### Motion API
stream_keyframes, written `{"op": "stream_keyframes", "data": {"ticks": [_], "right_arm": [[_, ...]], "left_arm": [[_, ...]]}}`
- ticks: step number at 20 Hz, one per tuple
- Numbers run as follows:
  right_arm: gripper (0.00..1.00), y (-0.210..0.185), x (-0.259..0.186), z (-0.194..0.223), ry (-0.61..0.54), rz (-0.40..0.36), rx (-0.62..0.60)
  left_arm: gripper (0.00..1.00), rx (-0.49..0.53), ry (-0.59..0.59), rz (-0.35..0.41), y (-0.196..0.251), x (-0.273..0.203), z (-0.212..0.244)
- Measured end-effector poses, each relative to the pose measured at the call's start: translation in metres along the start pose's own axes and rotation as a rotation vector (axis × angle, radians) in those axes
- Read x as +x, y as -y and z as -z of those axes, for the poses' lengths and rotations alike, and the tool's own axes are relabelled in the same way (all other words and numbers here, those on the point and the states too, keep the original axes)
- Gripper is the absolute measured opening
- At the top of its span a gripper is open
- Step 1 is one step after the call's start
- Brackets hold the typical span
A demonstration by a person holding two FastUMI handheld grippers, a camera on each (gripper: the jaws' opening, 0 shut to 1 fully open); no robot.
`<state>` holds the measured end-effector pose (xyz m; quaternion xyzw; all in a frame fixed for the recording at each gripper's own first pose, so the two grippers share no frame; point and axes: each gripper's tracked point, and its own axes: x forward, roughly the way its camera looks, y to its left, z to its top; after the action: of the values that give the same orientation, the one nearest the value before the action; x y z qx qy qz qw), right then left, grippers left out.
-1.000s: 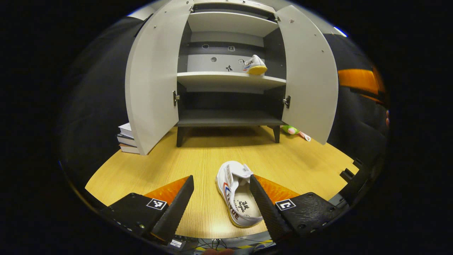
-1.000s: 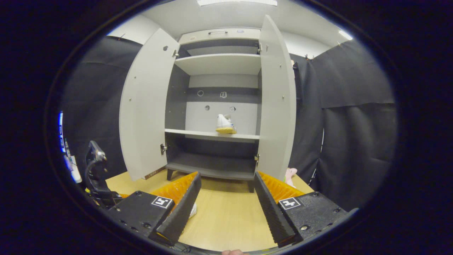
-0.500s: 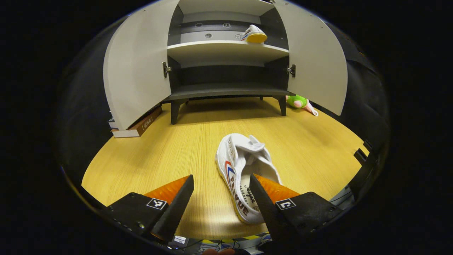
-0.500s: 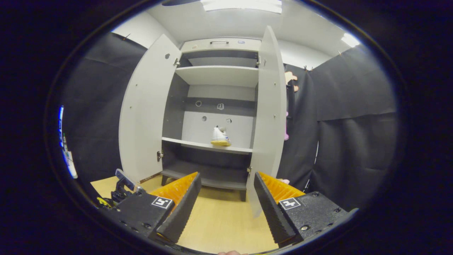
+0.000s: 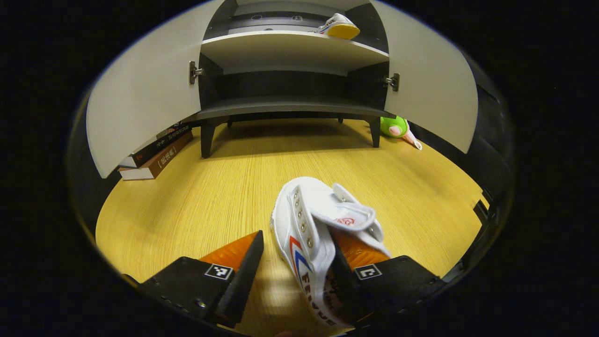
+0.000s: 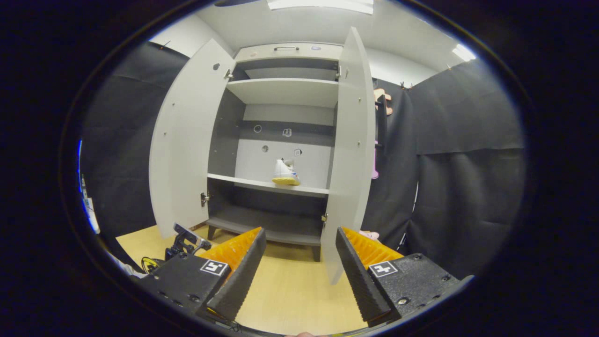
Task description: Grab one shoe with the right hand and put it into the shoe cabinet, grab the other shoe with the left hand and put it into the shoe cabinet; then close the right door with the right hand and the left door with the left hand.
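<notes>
Jaws of both grippers gape; books (image 5: 157,157) and a green toy (image 5: 393,127) flank the cabinet (image 5: 290,105).

In the left gripper view, the left claw's (image 5: 292,276) right finger is sitting inside the white shoe (image 5: 323,234), hiding its insole, and the shoe's heel is running off the lower edge. The open left door (image 5: 140,93) is covering part of the stacked books (image 5: 157,157).
</notes>
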<state>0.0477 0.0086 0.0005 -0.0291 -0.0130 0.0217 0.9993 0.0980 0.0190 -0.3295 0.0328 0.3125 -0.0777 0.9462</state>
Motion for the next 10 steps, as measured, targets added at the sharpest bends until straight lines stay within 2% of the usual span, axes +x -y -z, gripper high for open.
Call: {"op": "stream_keyframes", "data": {"ticks": [2,3,4,5,6,8,10], "right_arm": [[0.94,0.003,0.004,0.002,-0.006,0.008,-0.003],[0.94,0.005,0.004,0.004,-0.009,0.012,-0.002],[0.94,0.006,0.006,0.005,-0.012,0.014,-0.002],[0.94,-0.002,0.009,0.01,-0.016,0.016,0.0],[0.94,-0.002,0.011,0.012,-0.019,0.014,0.002],[0.94,-0.003,0.014,0.01,-0.018,0.008,0.005],[0.95,-0.005,0.019,0.006,-0.006,0.002,0.003]], "left_arm": [[0.63,-0.013,0.004,-0.001,-0.001,0.0,0.0],[0.41,-0.005,0.007,-0.019,-0.002,0.002,-0.002],[0.35,0.02,-0.003,-0.061,-0.009,0.006,0.0],[0.3,0.034,0.009,-0.066,-0.009,0.003,-0.004],[0.04,0.035,0.01,-0.048,-0.005,0.0,-0.008],[0.01,0.018,0.043,-0.01,0.004,-0.02,-0.024],[0.0,0.004,0.141,0.0,0.012,-0.051,-0.072]]}}
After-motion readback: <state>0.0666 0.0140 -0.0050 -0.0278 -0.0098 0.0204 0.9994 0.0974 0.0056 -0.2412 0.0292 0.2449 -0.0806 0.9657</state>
